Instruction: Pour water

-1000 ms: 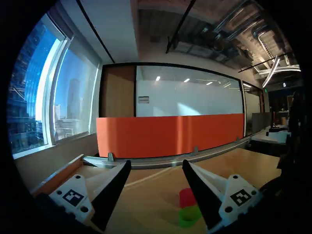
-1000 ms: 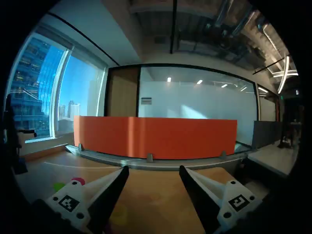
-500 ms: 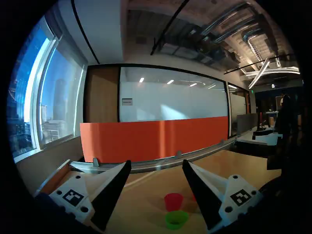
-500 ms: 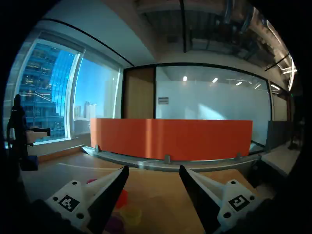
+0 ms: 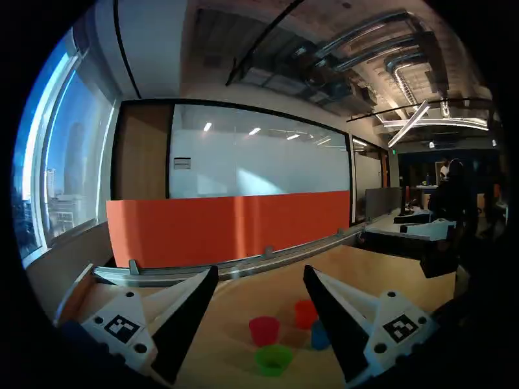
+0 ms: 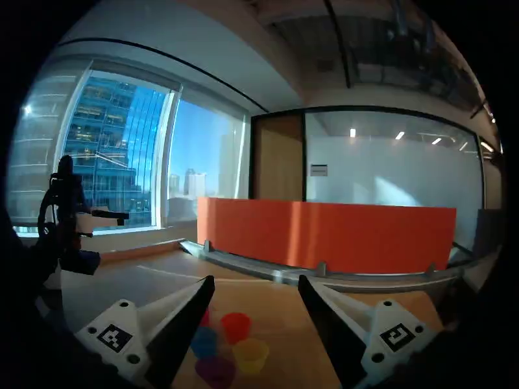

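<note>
1. The left gripper (image 5: 259,272) hangs above the wooden table (image 5: 389,272). Its two fingers are spread wide and there is nothing between them.
2. Ahead of it and below its fingertips sits a cluster of small cups. A red cup (image 5: 264,329) is in the gap between the fingers, and a green cup (image 5: 273,358) is nearer the tool. An orange cup (image 5: 304,313) is close by its right finger, and a blue cup (image 5: 318,336) is partly hidden behind that finger.
3. The right gripper (image 6: 255,280) is parted just as widely and grips nothing.
4. Low in front of it, toward its left finger, are the orange cup, a yellow cup (image 6: 250,354) and a purple cup (image 6: 215,371). The blue cup sits just beside that finger.
5. I cannot tell whether any cup holds water.
6. Straight ahead of both tools, past the table's far edge, stands an orange partition (image 5: 227,227). A tall window (image 6: 130,162) is off to their left.
</note>
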